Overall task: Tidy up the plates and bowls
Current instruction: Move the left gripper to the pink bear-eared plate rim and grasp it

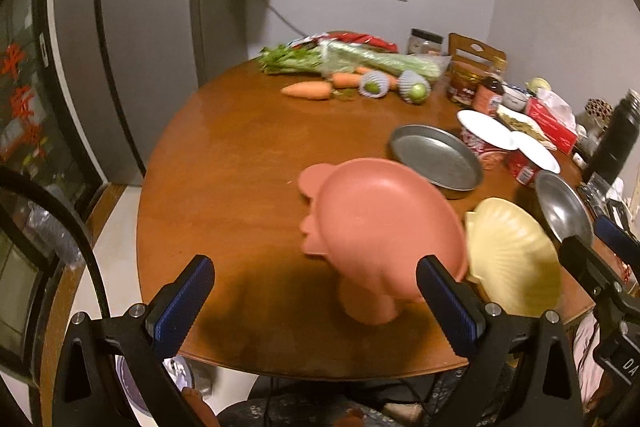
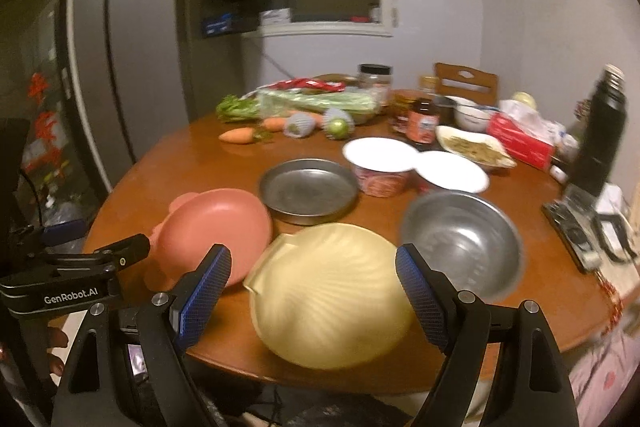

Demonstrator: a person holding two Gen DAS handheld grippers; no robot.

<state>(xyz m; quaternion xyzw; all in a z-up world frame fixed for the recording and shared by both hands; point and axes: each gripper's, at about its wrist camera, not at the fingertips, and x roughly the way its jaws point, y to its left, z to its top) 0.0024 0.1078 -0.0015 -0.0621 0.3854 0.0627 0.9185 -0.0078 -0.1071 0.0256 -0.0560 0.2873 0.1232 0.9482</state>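
Note:
A pink bear-eared plate (image 1: 384,223) (image 2: 212,231) lies near the front edge of the round wooden table (image 1: 240,163) (image 2: 192,155). A pale yellow shell-shaped plate (image 1: 512,259) (image 2: 328,291) lies right of it. A flat metal pan (image 1: 436,155) (image 2: 308,191) sits behind them, and a steel bowl (image 1: 562,207) (image 2: 460,243) at the right. My left gripper (image 1: 316,303) is open and empty, just in front of the pink plate. My right gripper (image 2: 314,291) is open and empty, its fingers either side of the yellow plate.
Two lidded instant-noodle cups (image 2: 380,167) stand behind the steel bowl. Carrots (image 1: 308,91), celery (image 2: 316,101), netted fruit, jars, a tissue box (image 2: 520,139) and a black flask (image 2: 600,131) crowd the far and right side. A fridge (image 2: 128,75) stands at the left.

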